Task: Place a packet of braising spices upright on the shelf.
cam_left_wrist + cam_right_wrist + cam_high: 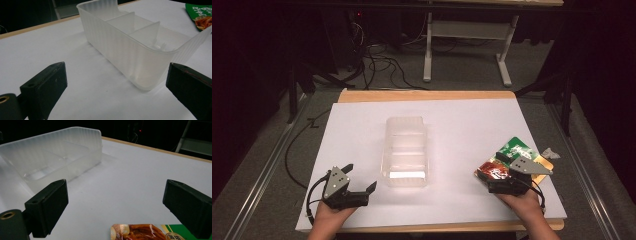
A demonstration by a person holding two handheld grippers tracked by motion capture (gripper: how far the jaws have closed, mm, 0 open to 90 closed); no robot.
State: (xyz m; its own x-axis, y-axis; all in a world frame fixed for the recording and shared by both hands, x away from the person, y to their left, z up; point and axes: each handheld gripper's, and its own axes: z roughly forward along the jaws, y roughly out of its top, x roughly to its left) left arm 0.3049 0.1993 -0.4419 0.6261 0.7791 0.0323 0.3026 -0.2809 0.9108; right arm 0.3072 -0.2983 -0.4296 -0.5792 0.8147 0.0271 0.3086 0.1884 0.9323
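The snack packets (512, 159) lie in a loose pile at the table's (462, 130) right edge, right under the right gripper (501, 170), whose jaws stand wide apart with nothing between them. Farther left, mid-table, sits the clear divided bin (406, 150). The left gripper (360, 178) hovers near it, jaws also spread and empty. The packets overlap — a low pinch could likely catch two, or slide one off the edge.

We are seeing the white table sheet (462, 130) glowing brightly against dark surroundings. Glare is washing out the translucent ribbed plastic bin (406, 150), and the high view is looking soft.
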